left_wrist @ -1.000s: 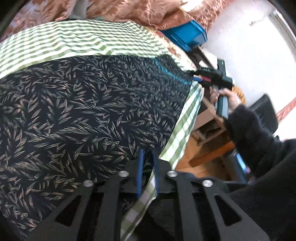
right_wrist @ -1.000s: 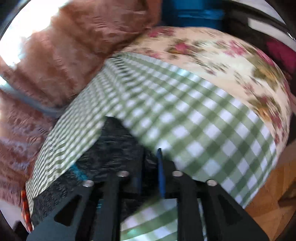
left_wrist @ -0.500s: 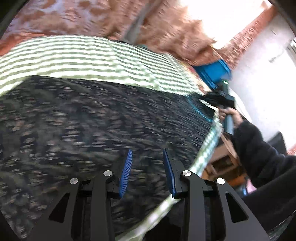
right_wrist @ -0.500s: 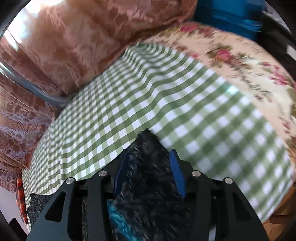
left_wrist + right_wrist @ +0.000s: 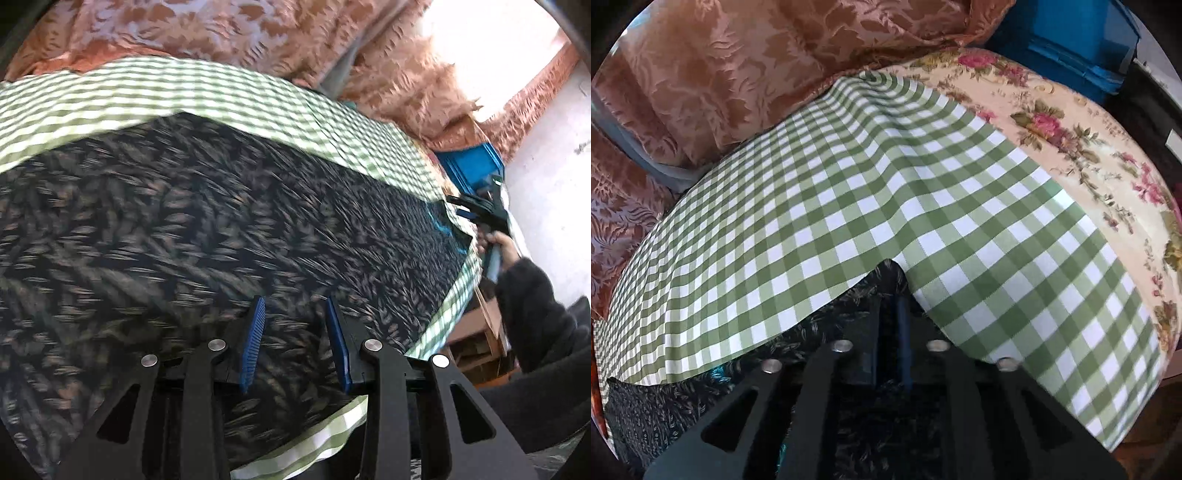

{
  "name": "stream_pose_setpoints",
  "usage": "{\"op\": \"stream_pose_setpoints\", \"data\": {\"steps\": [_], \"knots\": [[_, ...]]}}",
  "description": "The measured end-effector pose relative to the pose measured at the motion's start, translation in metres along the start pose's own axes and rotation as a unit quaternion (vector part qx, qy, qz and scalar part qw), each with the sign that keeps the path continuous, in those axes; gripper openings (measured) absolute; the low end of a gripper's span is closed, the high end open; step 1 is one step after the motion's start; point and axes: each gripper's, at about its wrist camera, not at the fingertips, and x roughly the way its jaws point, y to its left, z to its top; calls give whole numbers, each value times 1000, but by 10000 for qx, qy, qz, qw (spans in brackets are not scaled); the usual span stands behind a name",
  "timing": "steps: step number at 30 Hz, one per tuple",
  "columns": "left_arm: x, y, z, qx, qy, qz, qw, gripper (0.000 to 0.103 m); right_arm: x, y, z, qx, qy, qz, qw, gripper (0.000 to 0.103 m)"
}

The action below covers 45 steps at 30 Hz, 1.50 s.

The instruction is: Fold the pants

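Checked cloth [image 5: 923, 192], left gripper [image 5: 295, 306] spread above pants [image 5: 184, 221], right gripper [image 5: 886, 314] angled down, pinching pants corner

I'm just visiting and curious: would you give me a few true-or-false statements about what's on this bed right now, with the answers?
1. The dark leaf-print pants lie on a green checked cloth. True.
2. The left gripper is clamped on the pants. False: its blue pads stand apart above the fabric.
3. The right gripper pinches a peak of the pants. True.
4. The checked cloth is red. False: green and white.
5. A blue crate sits beyond the flowered sheet. True.
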Motion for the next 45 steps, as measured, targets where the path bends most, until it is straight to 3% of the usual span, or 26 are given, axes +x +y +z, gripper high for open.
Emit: {"op": "stream_pose_setpoints", "data": {"steps": [1,3,4,6,7,8,10,12,15,19,24,27,30,33,36,39,40,41,42,43,45], "knots": [[-6,4,1,-24,-101,122,9999,33,-8,3,0,-51,-145,-213,9997,57],[-19,13,4,-112,-320,325,9989,33,-28,16,-1,-282,-528,-407,9974,60],[-25,19,6,-199,-448,440,9978,33,-40,31,-3,-489,-654,-202,9965,60],[-34,30,11,-311,-615,749,9948,33,-48,59,-7,-721,-565,382,9951,60],[-39,37,12,-353,-689,956,9924,33,-48,89,-13,-995,-326,999,9895,59],[-43,43,11,-416,-727,1090,9905,33,-48,110,-18,-1198,-188,1337,9836,56],[-49,54,11,-526,-750,1155,9891,33,-44,168,-37,-1758,192,2081,9620,50],[-53,58,8,-511,-757,1281,9875,33,-35,242,-65,-2339,711,2842,9271,46],[-55,61,0,-478,-741,1294,9877,33,-24,327,-102,-2898,1207,3405,8863,46],[-59,63,-12,-407,-666,1224,9894,33,-2,410,-131,-3307,1720,3691,8514,46],[-59,61,-21,-301,-549,1188,9909,33,30,465,-156,-3696,2295,3604,8251,47],[-61,60,-23,-224,-482,1143,9920,33,32,473,-170,-4122,2332,3454,8102,22],[-62,60,-25,-161,-362,1159,9925,33,16,471,-177,-4425,1984,3349,8079,10],[-60,59,-31,-159,-277,1189,9924,33,6,472,-160,-4253,1405,3324,8300,5],[-67,56,-35,-292,-317,1162,9923,33,20,477,-176,-4470,1413,3024,8299,5],[-98,60,-34,-665,-805,924,9902,33,28,474,-185,-4392,1334,3039,8348,7],[-111,68,-34,-851,-995,971,9866,33,29,470,-181,-4208,1414,3139,8393,11],[-118,74,-35,-965,-1053,1100,9836,33,29,467,-178,-4066,1431,3208,8434,23],[-127,86,-38,-1157,-1127,1430,9765,33,24,462,-173,-3945,1330,3231,8499,29],[-134,97,-42,-1342,-1177,1651,9700,33,17,460,-171,-3875,1179,3258,8543,41],[-146,114,-52,-1669,-1219,1931,9592,33,-1,450,-166,-3693,964,3390,8599,44]]}}
